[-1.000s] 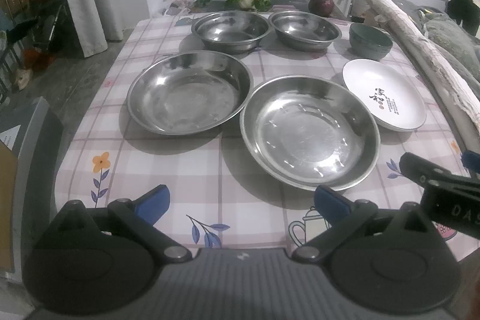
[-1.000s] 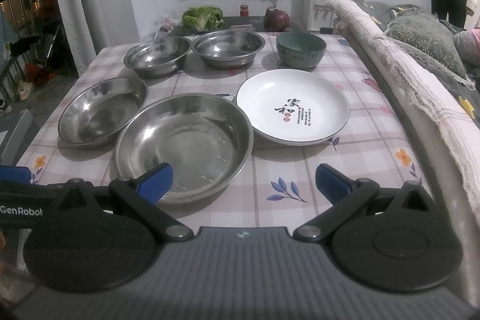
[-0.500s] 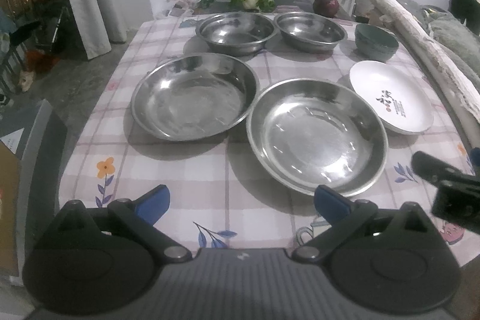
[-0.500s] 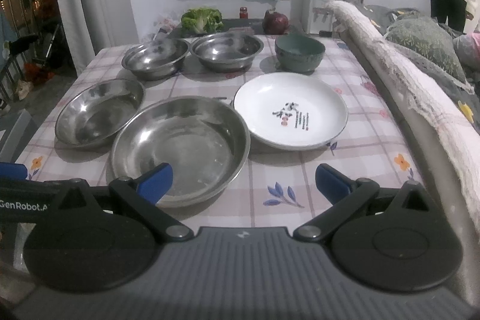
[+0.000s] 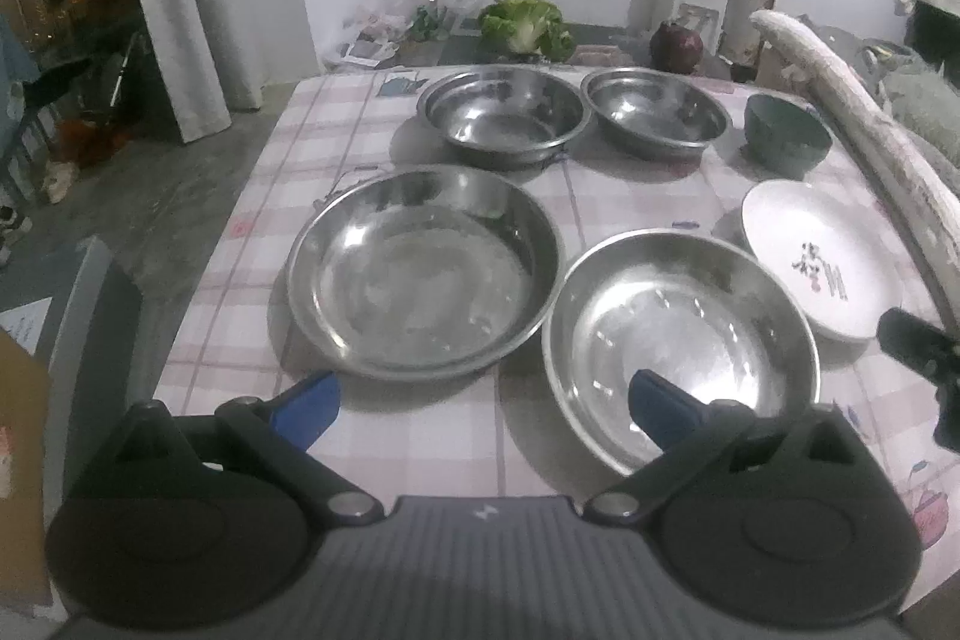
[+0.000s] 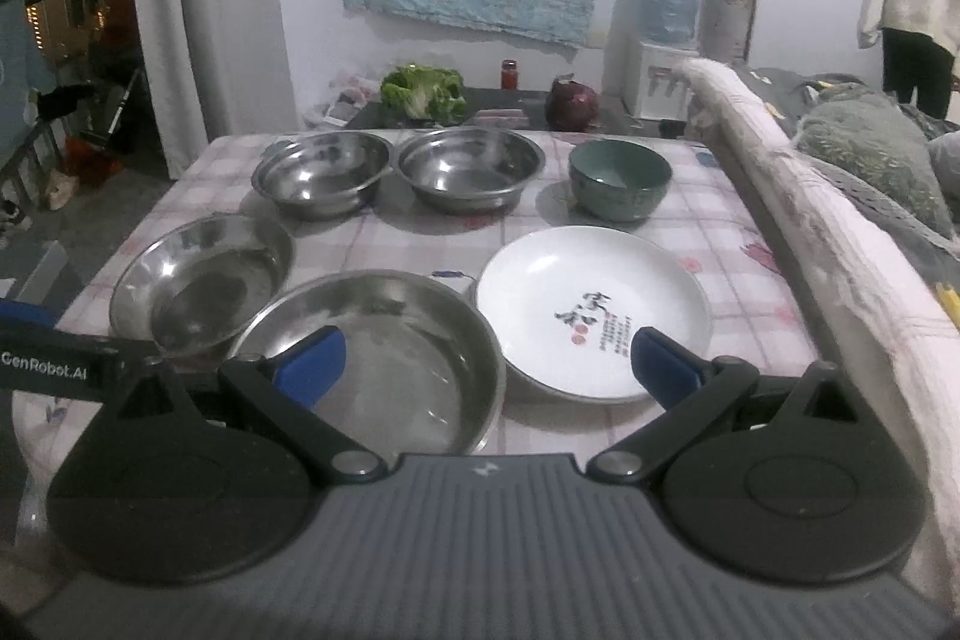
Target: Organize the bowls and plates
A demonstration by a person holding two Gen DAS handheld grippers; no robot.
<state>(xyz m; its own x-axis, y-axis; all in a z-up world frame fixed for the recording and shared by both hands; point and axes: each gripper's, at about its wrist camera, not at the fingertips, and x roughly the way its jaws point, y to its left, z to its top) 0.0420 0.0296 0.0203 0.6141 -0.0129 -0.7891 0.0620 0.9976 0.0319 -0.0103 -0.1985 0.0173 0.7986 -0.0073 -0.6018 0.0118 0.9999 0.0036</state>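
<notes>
Checked cloth covers the table. Left view: the left claw gapes empty at lower centre, a steel plate above it, another lower right. Right view: the right claw is spread, empty, its tips over the steel plate and white plate.
</notes>
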